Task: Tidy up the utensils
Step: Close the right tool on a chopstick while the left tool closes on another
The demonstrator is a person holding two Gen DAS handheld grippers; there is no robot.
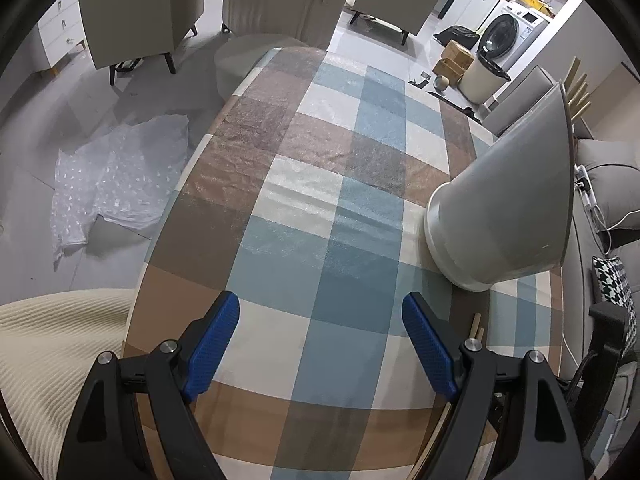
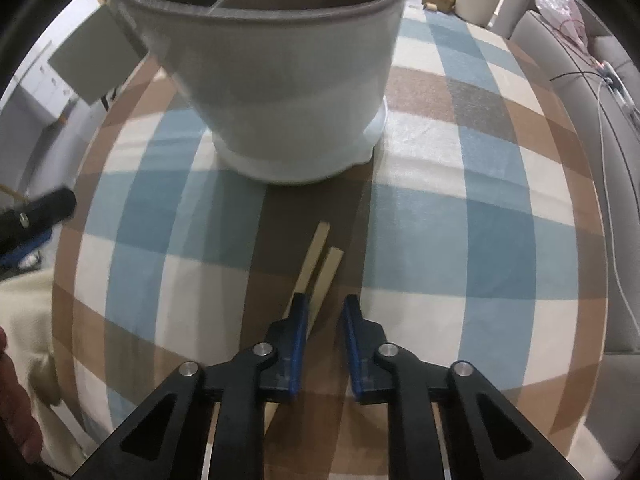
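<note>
Grey tub [image 2: 280,92] close beyond wooden sticks [image 2: 316,268] on checked tablecloth [image 2: 480,208]

Container [image 2: 280,92] on table [image 2: 480,240]; chopsticks [image 2: 320,264] before it, apart.

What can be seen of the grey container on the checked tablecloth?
The grey container is a wide, tapered holder, matte grey, with a paler ringed base and a darker rim. It stands upright on the checked tablecloth. Pale stick ends show above its rim. Neither gripper touches it.
</note>
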